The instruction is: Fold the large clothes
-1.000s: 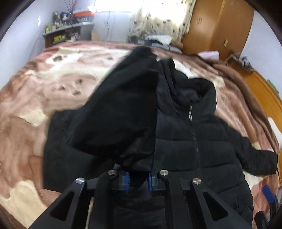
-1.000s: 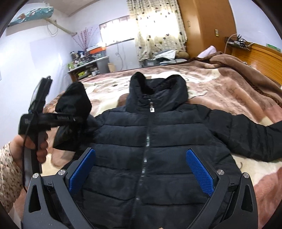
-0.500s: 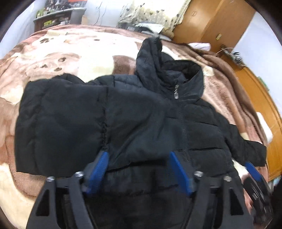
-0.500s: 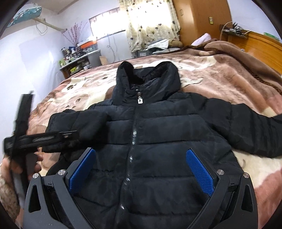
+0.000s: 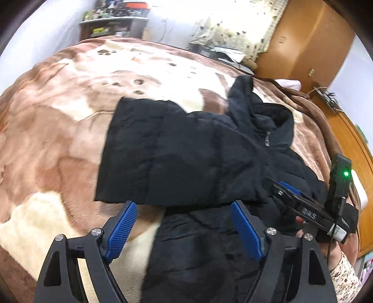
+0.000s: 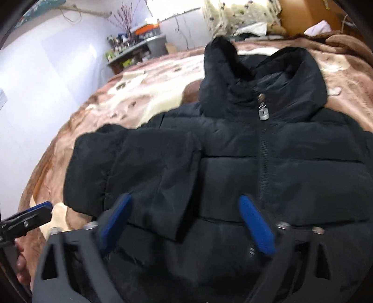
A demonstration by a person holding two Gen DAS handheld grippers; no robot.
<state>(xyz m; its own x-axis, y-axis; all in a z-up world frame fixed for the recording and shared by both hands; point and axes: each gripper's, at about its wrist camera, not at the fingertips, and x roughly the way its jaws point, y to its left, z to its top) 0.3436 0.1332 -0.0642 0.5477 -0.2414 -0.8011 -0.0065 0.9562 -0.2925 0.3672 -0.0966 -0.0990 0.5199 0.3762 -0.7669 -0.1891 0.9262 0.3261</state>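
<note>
One black jacket [image 5: 209, 163], one blanket [image 5: 58, 139], two hand-held grippers [image 5: 184, 230].

I see a bed spread with a brown and cream paw-print blanket [image 5: 70, 130]. Beyond it stand a cluttered shelf [image 5: 112, 22], a spotted curtain [image 5: 235, 25] and a wooden wardrobe [image 5: 310, 39]. A wooden headboard [image 5: 349, 144] runs along one side.

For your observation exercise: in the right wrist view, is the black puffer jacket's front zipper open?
No: the black puffer jacket has its zipper closed up to the collar.
</note>
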